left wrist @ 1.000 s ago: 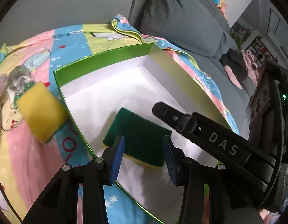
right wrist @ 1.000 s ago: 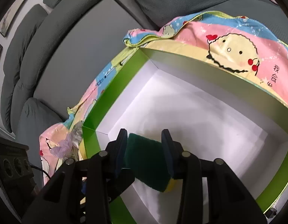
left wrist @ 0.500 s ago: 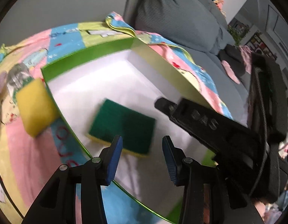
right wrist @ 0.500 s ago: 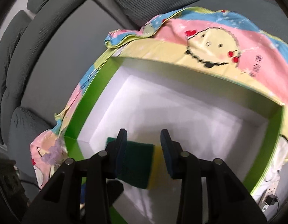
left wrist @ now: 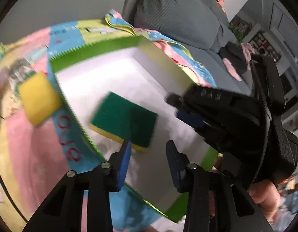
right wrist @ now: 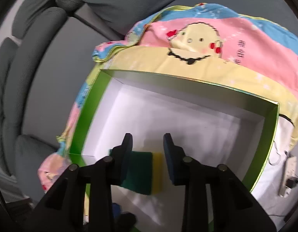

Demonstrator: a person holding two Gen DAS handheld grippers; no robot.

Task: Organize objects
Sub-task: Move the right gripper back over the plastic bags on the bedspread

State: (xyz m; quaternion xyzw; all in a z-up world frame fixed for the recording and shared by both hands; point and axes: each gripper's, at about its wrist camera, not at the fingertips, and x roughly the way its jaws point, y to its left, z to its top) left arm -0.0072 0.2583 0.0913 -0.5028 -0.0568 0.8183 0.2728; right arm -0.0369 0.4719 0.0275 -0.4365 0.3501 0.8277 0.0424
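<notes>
Surface: a cartoon-print blanket (left wrist: 33, 145) in pink, blue and yellow, spread over a grey sofa (right wrist: 42, 58); it fills the left half of the left wrist view and the upper right of the right wrist view.
Room: grey cushions (left wrist: 174, 13) at the top centre of the left view; shelves and a plant, blurred, at its upper right edge. A white power strip (right wrist: 289, 172) lies at the lower right of the right view.
Box: a green-walled box (left wrist: 94, 48) with a white floor sits on the blanket, mid-frame in both views.
Green sponge: a green-topped, yellow-based sponge (left wrist: 123, 119) lies flat on the box floor near the left wall; in the right view it sits lower centre (right wrist: 141, 172), behind the fingers.
Yellow sponge: a yellow sponge (left wrist: 37, 98) rests outside the box, touching its left wall, at mid left of the left view.
Writing: red letters on the blanket (left wrist: 68, 135), blurred; Chinese characters (right wrist: 238, 50) beside a yellow cartoon face (right wrist: 195, 38); white lettering on the other tool's body, too smeared to read.
Left gripper: left gripper (left wrist: 149, 154) at bottom centre, fingers parted, nothing between them, above the sponge's near edge.
Right gripper: right gripper (right wrist: 148, 150) at bottom centre of its own view, fingers apart and empty; its body enters the left view from the right.
Hand: a bare hand (left wrist: 264, 199) shows at the lower right of the left view.
</notes>
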